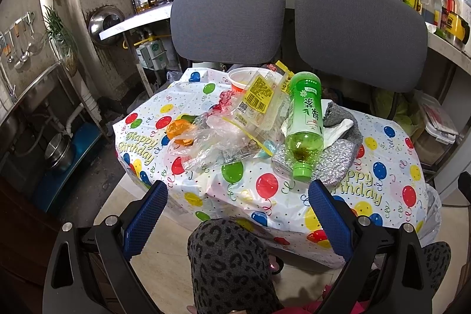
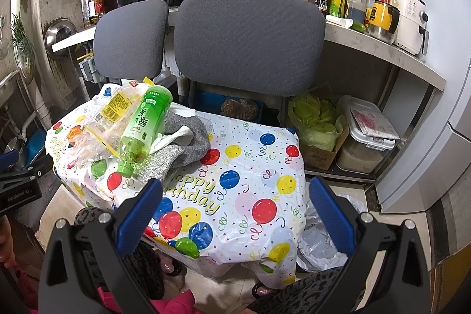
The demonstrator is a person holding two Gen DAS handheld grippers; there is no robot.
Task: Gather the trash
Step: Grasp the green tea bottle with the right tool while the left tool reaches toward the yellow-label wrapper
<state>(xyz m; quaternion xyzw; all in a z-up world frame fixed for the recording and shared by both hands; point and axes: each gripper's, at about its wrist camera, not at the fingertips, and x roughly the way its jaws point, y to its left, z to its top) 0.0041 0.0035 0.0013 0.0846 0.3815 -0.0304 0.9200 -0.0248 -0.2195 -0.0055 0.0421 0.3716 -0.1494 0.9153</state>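
A small table with a balloon "Happy Birthday" cover (image 1: 265, 190) (image 2: 250, 181) holds a pile of trash. A green tea bottle (image 1: 304, 119) (image 2: 141, 125) lies on its side, cap toward me, on a grey cloth (image 1: 338, 155) (image 2: 188, 137). Beside it lie clear plastic wrappers (image 1: 217, 137) (image 2: 94, 137), a yellow-labelled packet (image 1: 260, 96) (image 2: 114, 105), orange peel (image 1: 178, 130) and a white cup (image 1: 243, 78). My left gripper (image 1: 238, 190) is open and empty, short of the table's near edge. My right gripper (image 2: 235, 190) is open and empty above the table's right part.
Two grey chairs (image 1: 229, 19) (image 2: 250, 40) stand behind the table. A grey plastic bag (image 2: 321, 237) lies on the floor at the table's right. Shelves with bottles (image 2: 353, 2), a cabbage box (image 2: 318, 131) and a lidded bin (image 2: 368, 134) are on the right. My knee (image 1: 229, 261) is below.
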